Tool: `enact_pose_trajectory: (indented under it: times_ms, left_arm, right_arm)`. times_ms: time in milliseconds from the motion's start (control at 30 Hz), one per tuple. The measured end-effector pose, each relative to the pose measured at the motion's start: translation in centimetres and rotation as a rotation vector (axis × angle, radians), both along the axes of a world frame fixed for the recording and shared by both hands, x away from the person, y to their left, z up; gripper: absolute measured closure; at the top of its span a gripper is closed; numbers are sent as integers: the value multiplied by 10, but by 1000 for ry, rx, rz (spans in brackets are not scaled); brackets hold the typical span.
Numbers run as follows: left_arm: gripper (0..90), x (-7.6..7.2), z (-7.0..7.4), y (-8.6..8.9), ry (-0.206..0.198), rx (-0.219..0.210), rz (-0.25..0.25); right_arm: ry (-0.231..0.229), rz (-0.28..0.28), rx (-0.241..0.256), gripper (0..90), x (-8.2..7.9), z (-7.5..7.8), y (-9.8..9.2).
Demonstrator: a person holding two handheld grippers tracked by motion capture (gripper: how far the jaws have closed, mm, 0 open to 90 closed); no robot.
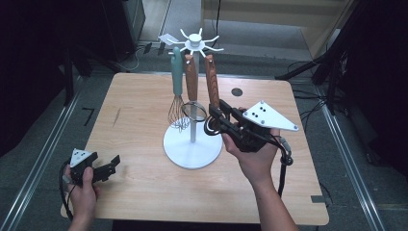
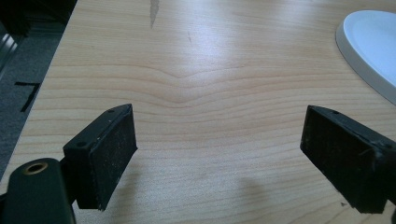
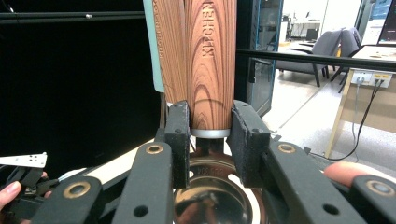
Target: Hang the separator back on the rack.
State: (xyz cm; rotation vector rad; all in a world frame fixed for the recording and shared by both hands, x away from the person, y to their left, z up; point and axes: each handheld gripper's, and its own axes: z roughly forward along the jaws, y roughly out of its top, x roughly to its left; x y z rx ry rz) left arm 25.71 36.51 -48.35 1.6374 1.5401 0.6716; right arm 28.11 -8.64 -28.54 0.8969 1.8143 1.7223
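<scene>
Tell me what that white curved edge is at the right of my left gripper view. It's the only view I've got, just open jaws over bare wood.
Observer: It is the round base of a white utensil stand.
Operator: Anything hanging on it?
Observer: Three utensils: a teal-handled whisk and two with wooden handles.
Operator: Where's the right gripper?
Observer: The right gripper is shut on the lower end of the rightmost wooden handle, at its metal collar.
</scene>
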Motion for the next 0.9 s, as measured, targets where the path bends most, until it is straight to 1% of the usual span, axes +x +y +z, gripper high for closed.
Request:
enact_pose_trajectory:
  times_ms: [33,133,200,233,367,433,467,500,533,600,767,900]
  left_arm:
    - [109,0,0,0,0,0,0]
    - [110,0,0,0,0,0,0]
    - [110,0,0,0,0,0,1]
    - [110,0,0,0,0,1,1]
    - [110,0,0,0,0,0,1]
    - [110,0,0,0,0,1,1]
    - [110,0,0,0,0,1,1]
    - [110,0,0,0,0,1,2]
    - [110,0,0,0,0,1,2]
    - [110,0,0,0,0,1,2]
    - [110,1,0,0,1,2,3]
    - [110,1,0,0,0,3,8]
  right_arm:
    - [2,3,1,719,0,0,0]
    - [-8,2,-1,717,1,-1,1]
    - [-6,2,1,714,1,-2,2]
    - [-17,-1,-3,711,2,-2,2]
    - [-9,14,-5,666,1,-2,3]
    - [-8,15,-19,674,0,-3,4]
    - [-2,14,-18,672,-1,-4,4]
    - [-10,12,-23,672,-1,-5,4]
    - [-2,12,-20,671,-2,-6,4]
    - [-3,6,-23,662,-3,-9,3]
    - [13,-5,-14,614,-5,-17,-2]
    - [23,-21,-27,570,-6,-25,-5]
